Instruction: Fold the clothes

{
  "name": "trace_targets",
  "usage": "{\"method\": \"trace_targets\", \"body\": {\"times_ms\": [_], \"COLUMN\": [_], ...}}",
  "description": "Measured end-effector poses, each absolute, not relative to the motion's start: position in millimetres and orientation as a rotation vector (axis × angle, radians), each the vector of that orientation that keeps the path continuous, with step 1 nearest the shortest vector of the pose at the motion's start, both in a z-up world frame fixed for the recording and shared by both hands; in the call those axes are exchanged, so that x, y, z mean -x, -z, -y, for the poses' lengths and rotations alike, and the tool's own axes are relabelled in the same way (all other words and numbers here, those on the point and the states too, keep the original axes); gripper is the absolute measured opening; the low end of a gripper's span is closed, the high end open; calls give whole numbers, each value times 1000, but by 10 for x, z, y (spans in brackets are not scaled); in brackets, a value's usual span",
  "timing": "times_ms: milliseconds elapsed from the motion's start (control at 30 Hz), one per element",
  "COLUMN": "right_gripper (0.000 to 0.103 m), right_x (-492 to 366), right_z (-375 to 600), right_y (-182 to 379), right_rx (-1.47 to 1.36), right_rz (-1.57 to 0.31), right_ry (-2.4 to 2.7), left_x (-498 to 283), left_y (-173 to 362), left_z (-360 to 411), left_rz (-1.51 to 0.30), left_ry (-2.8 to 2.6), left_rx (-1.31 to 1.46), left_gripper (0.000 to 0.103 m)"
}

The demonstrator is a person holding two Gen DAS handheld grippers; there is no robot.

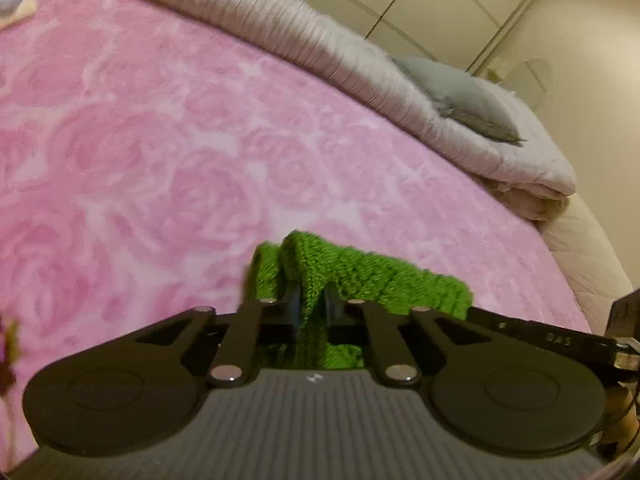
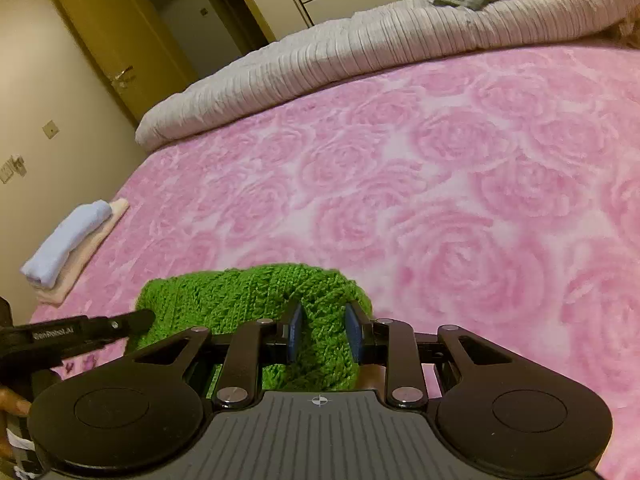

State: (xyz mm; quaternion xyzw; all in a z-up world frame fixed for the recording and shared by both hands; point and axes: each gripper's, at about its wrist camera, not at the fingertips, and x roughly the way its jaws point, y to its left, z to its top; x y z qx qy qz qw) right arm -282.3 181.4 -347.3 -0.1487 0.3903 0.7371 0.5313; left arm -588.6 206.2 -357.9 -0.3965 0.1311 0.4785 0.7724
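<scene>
1. Two claws pinch one green knitted garment (image 1: 360,276): the left claw (image 1: 312,304) has its fingers pressed on a ridge of the knit, and the right claw (image 2: 324,330) squeezes a thick fold between its blue pads (image 2: 295,330).
2. Bunched and lifted at both grips, the garment hangs over the near edge of the bed's pink rose-patterned blanket (image 2: 440,168).
3. Well apart, at the blanket's left edge, folded clothes (image 2: 72,240) sit stacked, light blue atop pale pink.
4. Beyond, a rolled grey quilt (image 2: 340,56) runs across the bed, carrying a grey pillow (image 1: 460,96).
</scene>
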Motion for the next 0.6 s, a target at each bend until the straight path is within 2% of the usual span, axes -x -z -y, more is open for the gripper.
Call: {"method": "trace_targets", "body": {"times_ms": [167,300,467,600], "right_gripper": [28,28,28,28], "right_x": [2970,3078,3121,3155], "right_z": [-1837,-1873,-1883,-1892], "right_y": [3451,3492,3524,3549], "right_rx": [378,433,477,513], "right_rz": [-869,-819,-768,-727], "right_ry": [-1789,-1779,-1766,-1755], "left_x": [6076,5943,6008,5890], "left_y": [3345,3726,3725,3805], "left_z": [-1814,-2007,-2097,-2208], "left_rz": [-166,-320,-252,-350], "left_ry": [-1085,-1093,-1098,-1106], "left_rx": [768,774,743,725], "left_gripper": [4,5,6,7]}}
